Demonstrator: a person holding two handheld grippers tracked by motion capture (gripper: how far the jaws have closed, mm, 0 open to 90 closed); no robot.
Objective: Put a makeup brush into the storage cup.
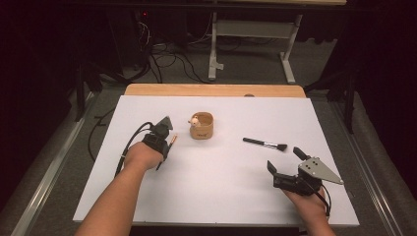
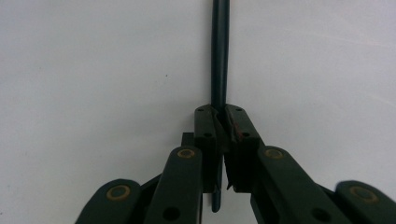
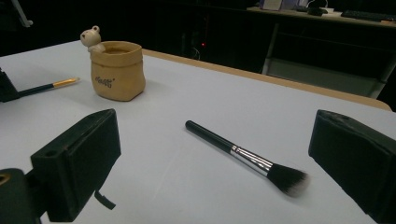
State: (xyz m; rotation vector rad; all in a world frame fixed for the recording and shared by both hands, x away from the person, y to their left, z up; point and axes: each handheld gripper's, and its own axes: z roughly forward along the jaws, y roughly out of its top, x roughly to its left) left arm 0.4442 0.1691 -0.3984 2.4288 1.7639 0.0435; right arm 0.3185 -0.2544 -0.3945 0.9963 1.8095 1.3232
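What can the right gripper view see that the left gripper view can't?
The right gripper view alone has the little tan pot with its bear figure, the makeup brush lying flat, and its own open tongs. The left gripper view alone shows, up close, the left tongs shut on a thin dark pencil. Both show that pencil and the white table.

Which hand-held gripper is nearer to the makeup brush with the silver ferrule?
Right. The right hand-held gripper is open just in front of the makeup brush, not touching it. The left hand-held gripper is far across the table, shut on a thin dark brush.
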